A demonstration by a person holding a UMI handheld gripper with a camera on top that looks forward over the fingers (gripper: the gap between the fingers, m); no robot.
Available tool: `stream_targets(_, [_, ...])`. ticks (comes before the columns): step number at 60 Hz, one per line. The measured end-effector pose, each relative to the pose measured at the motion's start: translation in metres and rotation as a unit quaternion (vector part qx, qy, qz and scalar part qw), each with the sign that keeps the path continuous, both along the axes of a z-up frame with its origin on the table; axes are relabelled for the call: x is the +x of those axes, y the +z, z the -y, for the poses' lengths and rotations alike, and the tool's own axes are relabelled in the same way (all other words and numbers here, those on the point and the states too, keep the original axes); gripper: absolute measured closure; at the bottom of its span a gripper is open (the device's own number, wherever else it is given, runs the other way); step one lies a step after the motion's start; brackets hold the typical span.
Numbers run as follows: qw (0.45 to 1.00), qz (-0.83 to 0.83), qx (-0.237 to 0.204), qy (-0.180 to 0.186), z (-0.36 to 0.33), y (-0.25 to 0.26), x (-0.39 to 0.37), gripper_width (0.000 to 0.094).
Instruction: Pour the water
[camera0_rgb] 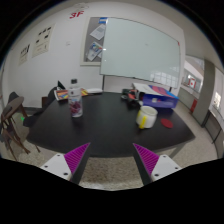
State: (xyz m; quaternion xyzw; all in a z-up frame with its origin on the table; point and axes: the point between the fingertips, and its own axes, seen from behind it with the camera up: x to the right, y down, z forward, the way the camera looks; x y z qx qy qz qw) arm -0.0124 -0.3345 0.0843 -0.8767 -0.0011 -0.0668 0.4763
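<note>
You're still on approach: gripper [111,160] wide open and empty, so head for the bottle [76,105] at 11 o'clock, yellow cup [146,117] at 1.

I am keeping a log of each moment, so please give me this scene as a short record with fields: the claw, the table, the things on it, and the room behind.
claw: claw open, nothing between its fingers, held back from the table's near edge
table: dark table, beyond the fingers
left item: clear cup with something pink inside, upright
right item: yellow-and-white container, upright
far edge: small mixed items, too small to name
wall: whiteboard and posters
task state: pouring not yet begun
</note>
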Motion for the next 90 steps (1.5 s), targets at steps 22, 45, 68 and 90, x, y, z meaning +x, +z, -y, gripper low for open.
stream_targets(22, [0.993,-0.052,0.091,0.053,-0.211,-0.012,-0.156,0.0091])
stream_targets(45, [0.990,-0.037,0.122,0.057,-0.313,-0.033,-0.169,0.0365])
stream_targets(68, [0.973,-0.127,0.165,0.094,-0.303,0.023,-0.174,0.0540])
stream_targets(90, [0.722,-0.639,0.246,0.095,-0.250,0.218,-0.061,0.0547])
